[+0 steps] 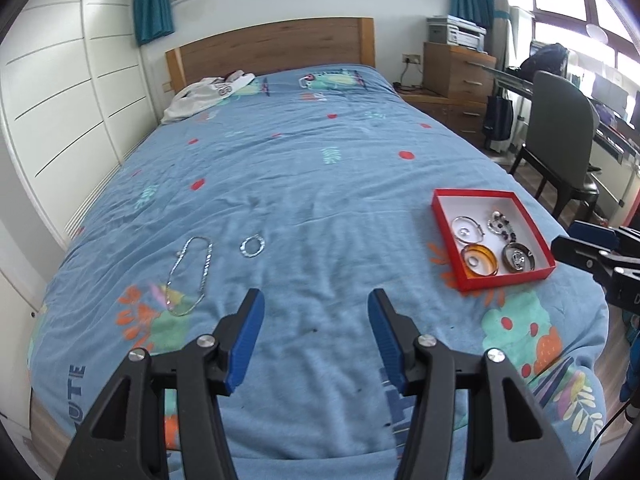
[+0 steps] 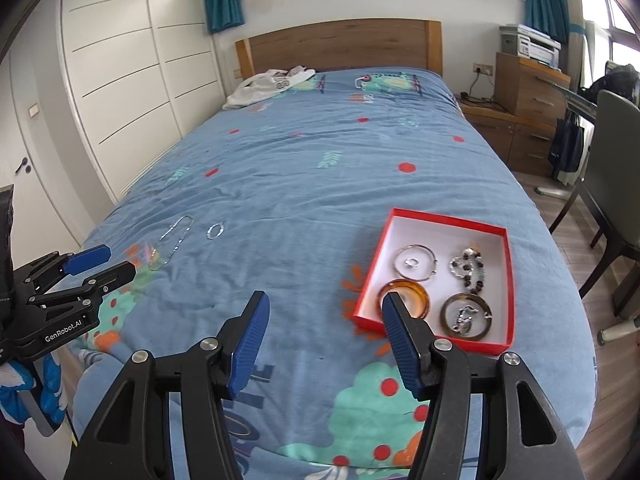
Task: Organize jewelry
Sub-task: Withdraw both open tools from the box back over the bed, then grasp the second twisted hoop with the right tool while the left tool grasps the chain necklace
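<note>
A red box point(image 1: 440, 216) with a white inside lies on the blue bedspread at the right; it also shows in the right wrist view point(image 2: 508, 280). It holds an amber bangle point(image 1: 478, 261), a silver hoop point(image 1: 466, 228), a beaded bracelet point(image 1: 500, 224) and a dark bangle point(image 1: 519, 258). A silver chain necklace point(image 1: 190, 276) and a small silver bracelet point(image 1: 252, 246) lie loose on the bedspread at the left. My left gripper point(image 1: 316, 308) is open and empty above the bedspread, the loose pieces ahead to its left. My right gripper point(image 2: 324, 308) is open and empty just before the box's near left corner.
A white garment point(image 1: 208, 94) lies by the wooden headboard point(image 1: 276, 44). White wardrobe doors point(image 1: 72, 100) line the left side. A wooden drawer unit point(image 1: 456, 76), a desk and a grey chair point(image 1: 560, 136) stand to the right of the bed.
</note>
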### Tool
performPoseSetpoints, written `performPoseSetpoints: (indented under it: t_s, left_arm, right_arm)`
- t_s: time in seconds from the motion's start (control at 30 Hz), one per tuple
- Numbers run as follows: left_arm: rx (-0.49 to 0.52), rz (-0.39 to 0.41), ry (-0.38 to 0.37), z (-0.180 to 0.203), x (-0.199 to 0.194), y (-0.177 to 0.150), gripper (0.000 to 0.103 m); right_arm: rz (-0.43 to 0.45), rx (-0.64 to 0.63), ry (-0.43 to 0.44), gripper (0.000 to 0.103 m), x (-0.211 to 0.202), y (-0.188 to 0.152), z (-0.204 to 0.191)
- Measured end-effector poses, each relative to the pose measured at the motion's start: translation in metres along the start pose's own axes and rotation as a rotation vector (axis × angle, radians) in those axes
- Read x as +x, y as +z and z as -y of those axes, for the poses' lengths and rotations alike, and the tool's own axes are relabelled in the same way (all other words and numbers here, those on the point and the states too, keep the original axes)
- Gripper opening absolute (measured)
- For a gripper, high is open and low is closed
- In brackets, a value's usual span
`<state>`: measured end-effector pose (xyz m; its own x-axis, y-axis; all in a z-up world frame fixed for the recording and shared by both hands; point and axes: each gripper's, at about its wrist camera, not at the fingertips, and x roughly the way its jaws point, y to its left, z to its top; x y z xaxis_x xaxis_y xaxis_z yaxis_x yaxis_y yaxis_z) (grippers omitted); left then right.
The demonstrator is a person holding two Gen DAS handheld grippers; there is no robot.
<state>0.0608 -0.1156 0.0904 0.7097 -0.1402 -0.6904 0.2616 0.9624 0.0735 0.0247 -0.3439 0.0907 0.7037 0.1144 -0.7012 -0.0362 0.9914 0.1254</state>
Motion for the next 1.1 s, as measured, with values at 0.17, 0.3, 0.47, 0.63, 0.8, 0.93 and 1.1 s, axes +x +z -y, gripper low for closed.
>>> performPoseSetpoints:
  t_s: [0.17, 0.3, 0.47, 0.63, 0.8, 0.93, 1.1]
  left_arm:
    - [-0.053, 0.007, 0.013, -0.031, -0.005, -0.01, 0.053]
    - [-0.073, 0.015, 0.033, -0.053, -0.006, -0.015, 0.054]
    - [-0.086, 0.016, 0.055, -0.077, -0.002, -0.02, 0.054]
    - [-0.085, 0.015, 0.061, -0.096, 0.006, -0.024, 0.057]
    - [-0.081, 0.005, 0.069, -0.113, 0.018, -0.025, 0.057]
    - [-0.094, -0.003, 0.057, -0.128, 0.032, -0.026, 0.058]
    - [-0.141, -0.023, 0.041, -0.159, 0.058, -0.031, 0.058]
  right_arm:
    - [-0.005, -0.019, 0.005, 0.059, -0.001, 0.001, -0.023]
    - [-0.011, -0.023, 0.007, 0.061, 0.003, 0.002, -0.039]
    - [-0.03, -0.048, 0.013, 0.065, 0.013, 0.001, -0.06]
    - [-0.056, -0.075, 0.026, 0.065, 0.027, 0.002, -0.081]
    - [-0.081, -0.091, 0.039, 0.065, 0.045, 0.005, -0.097]
    - [-0.103, -0.106, 0.055, 0.065, 0.062, 0.009, -0.109]
    - [-0.14, -0.124, 0.086, 0.065, 0.091, 0.014, -0.122]
